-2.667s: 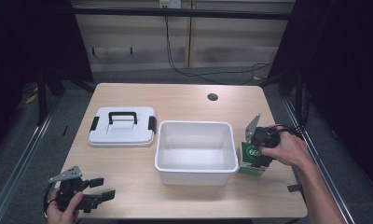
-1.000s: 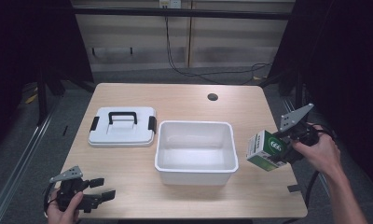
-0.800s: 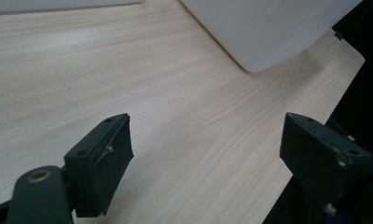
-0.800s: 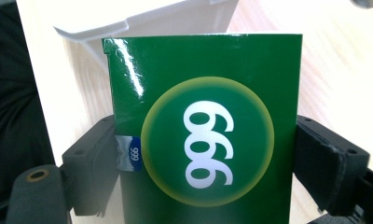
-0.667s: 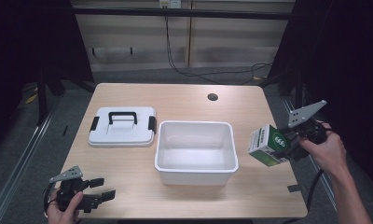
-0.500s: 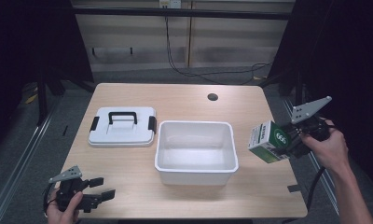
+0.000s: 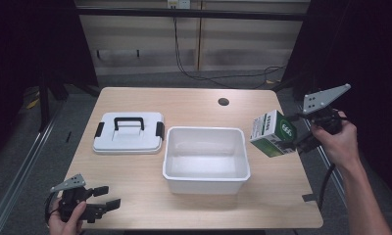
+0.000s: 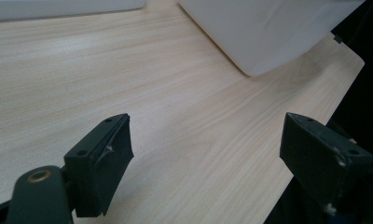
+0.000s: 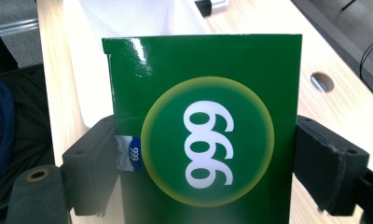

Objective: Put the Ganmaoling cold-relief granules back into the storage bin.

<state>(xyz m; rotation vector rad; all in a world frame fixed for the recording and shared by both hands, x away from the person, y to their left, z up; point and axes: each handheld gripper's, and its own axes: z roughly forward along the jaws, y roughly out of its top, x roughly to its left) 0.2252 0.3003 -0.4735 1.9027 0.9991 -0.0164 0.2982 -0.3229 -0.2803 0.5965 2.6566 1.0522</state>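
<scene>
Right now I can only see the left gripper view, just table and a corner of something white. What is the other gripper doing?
Observer: The right gripper is shut on a green box with 999 printed on it, and holds it in the air near the table's right edge.
Operator: Oh! And what's the white thing I see?
Observer: It's an open white tub in the middle of the table. The box is up beside its right wall, not over it.
Operator: Does it have a lid?
Observer: Yes, a white lid with a black handle lies flat on the table to the left of the tub.
</scene>
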